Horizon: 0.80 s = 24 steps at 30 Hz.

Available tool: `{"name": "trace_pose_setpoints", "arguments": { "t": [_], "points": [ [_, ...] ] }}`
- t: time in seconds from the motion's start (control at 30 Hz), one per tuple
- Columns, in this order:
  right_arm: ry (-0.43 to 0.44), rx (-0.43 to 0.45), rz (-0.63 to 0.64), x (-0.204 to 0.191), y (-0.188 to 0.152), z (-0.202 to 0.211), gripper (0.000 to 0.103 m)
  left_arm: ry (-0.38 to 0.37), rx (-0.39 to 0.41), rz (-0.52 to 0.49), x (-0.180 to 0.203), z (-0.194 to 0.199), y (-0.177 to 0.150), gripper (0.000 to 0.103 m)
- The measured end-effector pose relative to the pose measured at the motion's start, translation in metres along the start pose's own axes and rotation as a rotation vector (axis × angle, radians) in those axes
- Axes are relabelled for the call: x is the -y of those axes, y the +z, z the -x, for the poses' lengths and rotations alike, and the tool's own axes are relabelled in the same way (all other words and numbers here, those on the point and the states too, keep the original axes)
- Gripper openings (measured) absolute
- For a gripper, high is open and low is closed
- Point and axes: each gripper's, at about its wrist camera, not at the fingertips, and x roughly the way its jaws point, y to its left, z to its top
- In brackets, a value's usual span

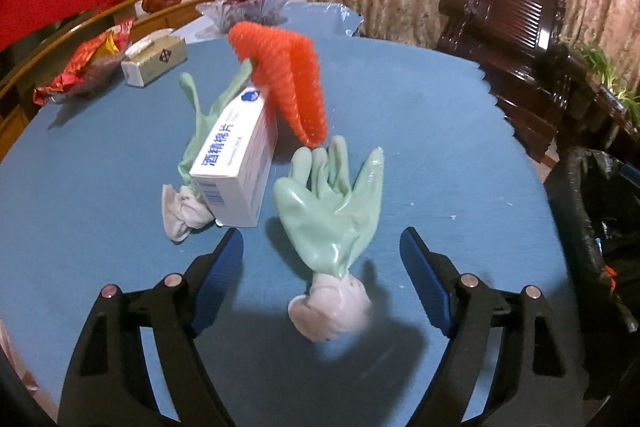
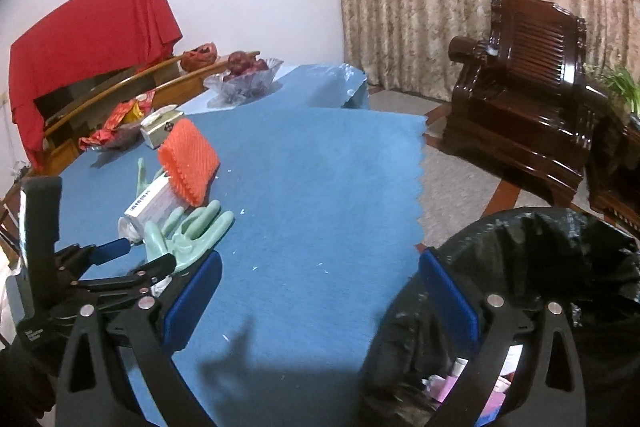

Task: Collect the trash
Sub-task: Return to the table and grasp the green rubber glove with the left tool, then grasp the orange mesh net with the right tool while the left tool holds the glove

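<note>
On the blue table cloth lie a pale green rubber glove with a white cuff, a second green glove under a white box with blue print, and an orange foam net leaning on the box. My left gripper is open and empty, its jaws on either side of the near glove's cuff, just above it. In the right wrist view the glove, box and net lie at the left. My right gripper is open and empty over the table edge beside the black-lined bin.
At the table's far left stand a tissue box, red snack wrappers and a glass fruit bowl. A dark wooden armchair stands on the right. The bin also shows at the right in the left wrist view.
</note>
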Motion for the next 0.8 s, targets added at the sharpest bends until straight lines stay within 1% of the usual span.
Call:
{"name": "trace_pose_setpoints", "arguments": {
  "t": [0.13,0.27,0.37,0.43,0.47,0.5,0.53,0.6,0.63,0.7,0.8],
  "points": [
    [0.01,-0.008,0.015,-0.005,0.005,-0.009,0.097,-0.009,-0.032,0.011,-0.002,-0.015,0.004,0.074],
    [0.018,-0.011,0.016,-0.008,0.008,-0.016,0.097,-0.021,-0.064,0.017,0.001,-0.029,0.004,0.073],
    [0.024,-0.017,0.017,-0.01,0.009,-0.02,0.097,-0.03,-0.09,0.021,0.003,-0.037,0.002,0.07],
    [0.026,-0.022,0.019,-0.01,0.008,-0.022,0.097,-0.024,-0.087,0.01,0.006,-0.036,0.001,0.067],
    [0.027,-0.024,0.018,-0.011,0.008,-0.023,0.097,-0.026,-0.085,0.005,0.008,-0.036,0.001,0.061],
    [0.027,-0.026,0.017,-0.011,0.008,-0.024,0.097,-0.024,-0.083,0.003,0.008,-0.036,0.002,0.054],
    [0.028,-0.028,0.017,-0.011,0.008,-0.025,0.097,-0.025,-0.081,0.003,0.009,-0.035,0.002,0.051],
    [0.028,-0.029,0.016,-0.011,0.007,-0.026,0.097,-0.025,-0.08,0.005,0.008,-0.035,0.002,0.042],
    [0.028,-0.029,0.017,-0.011,0.007,-0.026,0.097,-0.023,-0.078,0.009,0.008,-0.035,0.002,0.04],
    [0.028,-0.029,0.019,-0.011,0.007,-0.026,0.097,-0.024,-0.076,0.014,0.007,-0.034,0.002,0.03],
    [0.027,-0.026,0.023,-0.012,0.008,-0.026,0.097,-0.044,-0.078,0.019,0.008,-0.03,0.003,0.022]
  ]
}}
